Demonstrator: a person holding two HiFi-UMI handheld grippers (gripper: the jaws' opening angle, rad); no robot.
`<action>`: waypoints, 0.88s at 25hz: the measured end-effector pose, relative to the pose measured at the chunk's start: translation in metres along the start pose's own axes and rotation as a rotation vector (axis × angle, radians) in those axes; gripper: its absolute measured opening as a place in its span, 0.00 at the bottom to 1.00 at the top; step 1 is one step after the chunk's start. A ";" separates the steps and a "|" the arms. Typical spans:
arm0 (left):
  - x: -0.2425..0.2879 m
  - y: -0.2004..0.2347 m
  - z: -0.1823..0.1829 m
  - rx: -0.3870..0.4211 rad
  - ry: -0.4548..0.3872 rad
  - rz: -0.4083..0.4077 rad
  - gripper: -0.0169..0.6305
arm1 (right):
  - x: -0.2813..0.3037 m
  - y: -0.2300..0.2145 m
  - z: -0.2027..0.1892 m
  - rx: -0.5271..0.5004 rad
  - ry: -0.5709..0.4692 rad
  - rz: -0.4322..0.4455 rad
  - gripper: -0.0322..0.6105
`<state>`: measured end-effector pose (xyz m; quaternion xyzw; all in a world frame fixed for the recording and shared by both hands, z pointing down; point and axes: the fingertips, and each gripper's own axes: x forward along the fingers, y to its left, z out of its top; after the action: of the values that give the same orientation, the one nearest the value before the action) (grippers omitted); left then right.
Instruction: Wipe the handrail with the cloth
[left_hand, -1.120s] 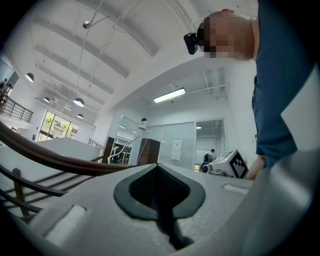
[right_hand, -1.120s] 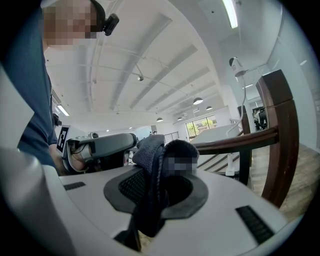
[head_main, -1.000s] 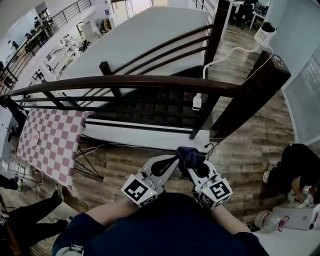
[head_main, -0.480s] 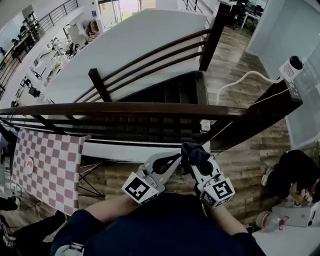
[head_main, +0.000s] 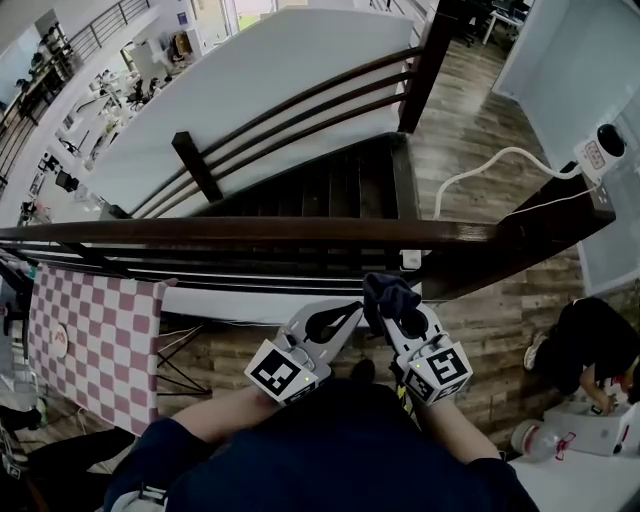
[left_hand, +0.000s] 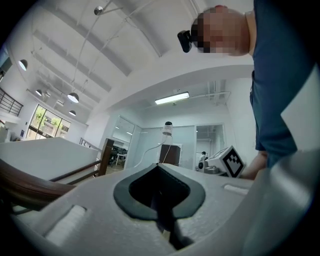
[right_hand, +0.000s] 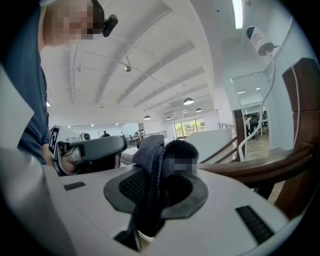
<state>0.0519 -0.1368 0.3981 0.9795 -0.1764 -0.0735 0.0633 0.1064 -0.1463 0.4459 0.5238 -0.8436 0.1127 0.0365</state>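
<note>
A dark wooden handrail (head_main: 250, 232) runs left to right across the head view, above a stairwell, and ends at a dark post (head_main: 540, 235) on the right. My right gripper (head_main: 388, 297) is shut on a dark blue cloth (head_main: 385, 294), held just below the rail near its right part. The cloth (right_hand: 155, 165) bunches up between the jaws in the right gripper view, with the handrail (right_hand: 250, 170) just beyond it. My left gripper (head_main: 350, 308) is shut with nothing in it, close to the left of the right one. Its jaws meet in the left gripper view (left_hand: 159, 210).
Dark stairs (head_main: 340, 195) drop away beyond the rail. A red-and-white checked table (head_main: 85, 335) stands below at the left. A white cable (head_main: 480, 165) runs to a camera (head_main: 603, 150) on the post. A person (head_main: 590, 345) crouches on the wooden floor at the right.
The view has shifted, and both grippers have come up closer to the handrail. The cloth stays in the right gripper.
</note>
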 end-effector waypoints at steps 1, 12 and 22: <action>0.006 0.001 -0.001 0.002 0.003 0.002 0.02 | 0.000 -0.010 0.001 -0.003 0.004 -0.008 0.19; 0.106 -0.020 -0.013 -0.025 0.014 -0.052 0.02 | -0.030 -0.170 0.022 -0.085 0.053 -0.202 0.19; 0.134 -0.015 -0.030 -0.045 0.045 -0.031 0.02 | -0.010 -0.257 0.008 -0.237 0.229 -0.311 0.19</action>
<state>0.1862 -0.1670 0.4093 0.9819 -0.1579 -0.0566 0.0882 0.3406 -0.2492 0.4755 0.6235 -0.7503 0.0643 0.2101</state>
